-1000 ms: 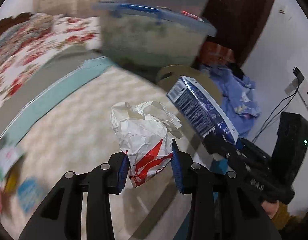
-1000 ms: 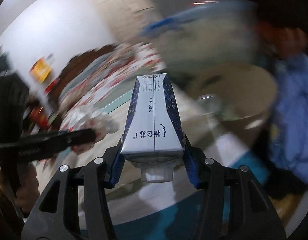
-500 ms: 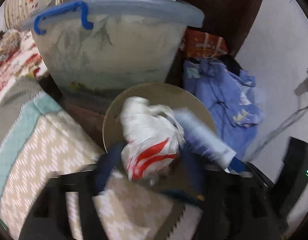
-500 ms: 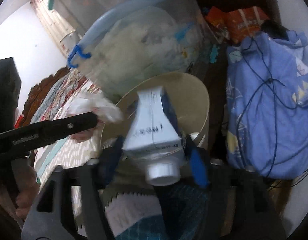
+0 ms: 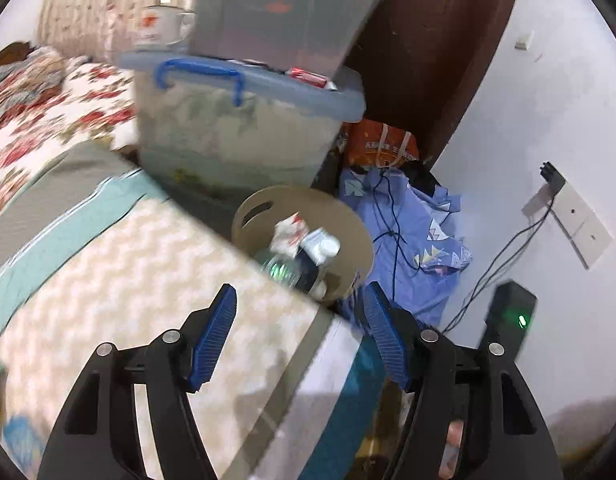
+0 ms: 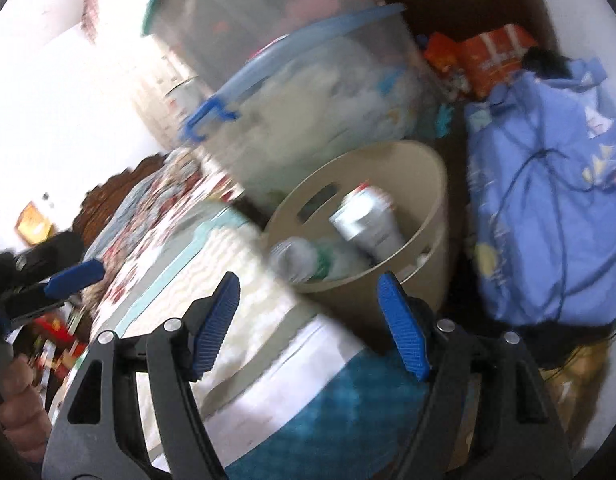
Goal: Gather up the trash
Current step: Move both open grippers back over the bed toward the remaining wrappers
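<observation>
A beige round bin (image 5: 360,240) stands on the floor beside the bed; it also shows in the right wrist view (image 6: 428,208). Inside lie the crumpled white-and-red wrapper (image 5: 287,232), the milk carton (image 5: 320,246) and a clear bottle (image 5: 279,270). In the right wrist view the carton (image 6: 366,224) and bottle (image 6: 299,258) lie in the bin. My left gripper (image 5: 299,336) is open and empty above the bed's edge, short of the bin. My right gripper (image 6: 310,322) is open and empty, also just short of the bin. The left gripper (image 6: 73,274) shows at the right wrist view's left edge.
A clear storage box with blue lid (image 5: 243,128) stands behind the bin with another box stacked on it. Blue clothes with a cable (image 5: 408,232) lie right of the bin. A bed with zigzag cover (image 5: 127,280) fills the left. A black device (image 5: 508,320) stands by the wall.
Both grippers carried the wrapper and the milk carton over the bin, opened and let them drop in. Both have since pulled back a little from the bin.
</observation>
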